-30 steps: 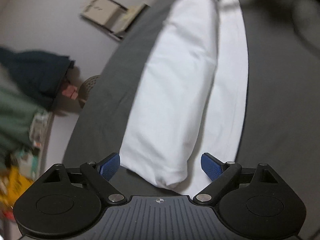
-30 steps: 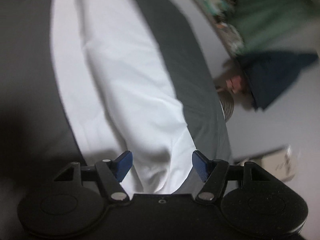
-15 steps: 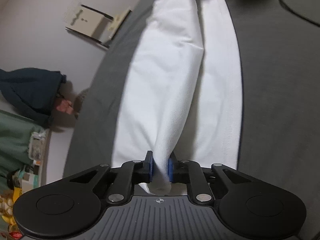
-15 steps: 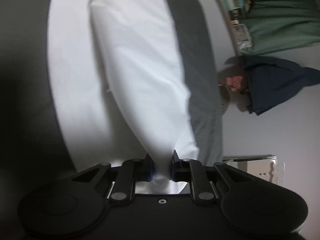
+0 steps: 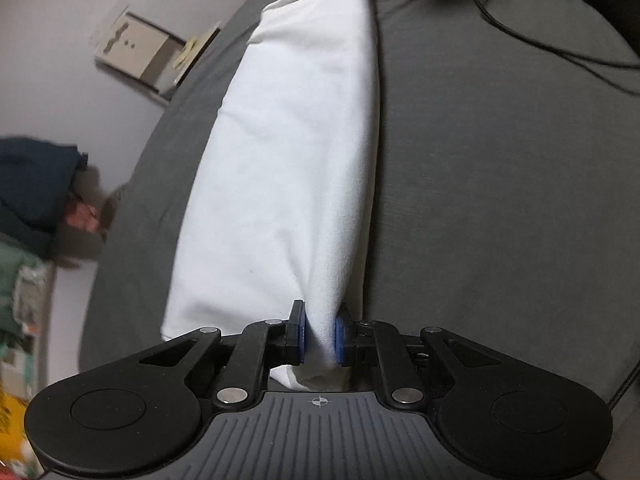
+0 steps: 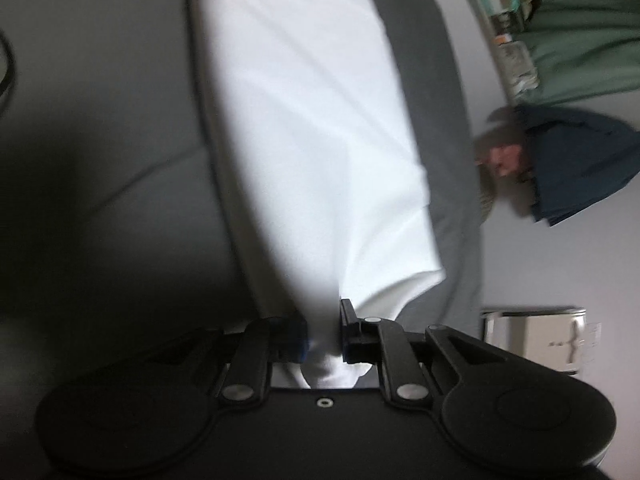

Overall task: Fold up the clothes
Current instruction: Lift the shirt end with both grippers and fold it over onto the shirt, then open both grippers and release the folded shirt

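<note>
Now we see the white garment point(image 5: 288, 168) stretched long and smooth on the dark grey bed cover point(image 5: 500, 200), gathered at each end. Our left gripper point(image 5: 319, 334) and right gripper point(image 6: 323, 336), spread wide 1 second ago, have just clenched on its cloth.

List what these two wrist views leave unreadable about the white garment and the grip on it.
- White garment, left wrist view: far end cut off by the top edge; garment type unclear.
- Left gripper: pinched cloth hidden between the fingers.
- Right gripper, right wrist view: motion blur and shadow hide the near hem.
- Floor clutter: too blurred.
</note>
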`<state>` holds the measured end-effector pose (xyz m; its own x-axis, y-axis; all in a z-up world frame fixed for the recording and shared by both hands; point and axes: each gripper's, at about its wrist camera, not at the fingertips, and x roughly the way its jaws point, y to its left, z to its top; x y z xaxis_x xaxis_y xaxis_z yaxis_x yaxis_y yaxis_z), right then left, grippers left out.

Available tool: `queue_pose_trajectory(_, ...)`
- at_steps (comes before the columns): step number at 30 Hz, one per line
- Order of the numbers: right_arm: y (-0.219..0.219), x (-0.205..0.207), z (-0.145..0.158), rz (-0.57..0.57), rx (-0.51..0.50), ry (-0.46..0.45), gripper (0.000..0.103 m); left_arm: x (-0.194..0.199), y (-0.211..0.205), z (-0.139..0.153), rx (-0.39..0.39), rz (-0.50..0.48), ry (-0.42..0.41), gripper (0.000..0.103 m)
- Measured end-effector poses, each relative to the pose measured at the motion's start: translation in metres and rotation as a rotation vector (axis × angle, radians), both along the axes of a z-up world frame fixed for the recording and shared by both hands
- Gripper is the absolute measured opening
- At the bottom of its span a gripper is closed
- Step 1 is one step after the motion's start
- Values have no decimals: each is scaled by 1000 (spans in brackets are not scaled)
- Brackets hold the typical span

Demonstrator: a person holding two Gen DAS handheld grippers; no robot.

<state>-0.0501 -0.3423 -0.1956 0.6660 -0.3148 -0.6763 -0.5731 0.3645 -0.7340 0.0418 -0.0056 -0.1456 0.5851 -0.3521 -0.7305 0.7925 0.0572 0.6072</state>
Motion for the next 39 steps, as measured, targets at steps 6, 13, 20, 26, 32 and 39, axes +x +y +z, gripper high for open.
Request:
queue_pose_trajectory(6,-1,-3,11,-7,21,9,31,4,11,9,-34,52,47,31)
queue_pose_trajectory(13,-15,-13,89,-131,426,-29,65,-14,25,54,-210,113,8,81)
queue_pose_trajectory(20,-61,52,102,-492,1062,-165,66,49,-41,62,-551,269,272,91)
queue_pose_trajectory(26,-111,101,53,-781,1390,-299,66,115,-66,20,-669,500,339,91)
queue_pose_trajectory(32,-141,96,16,-801,1381,-311,38,142,-10,-31,-811,704,427,91)
queue_pose_trajectory(39,-173,80,24,-811,1440,-448,57,129,-4,-27,-827,731,293,91)
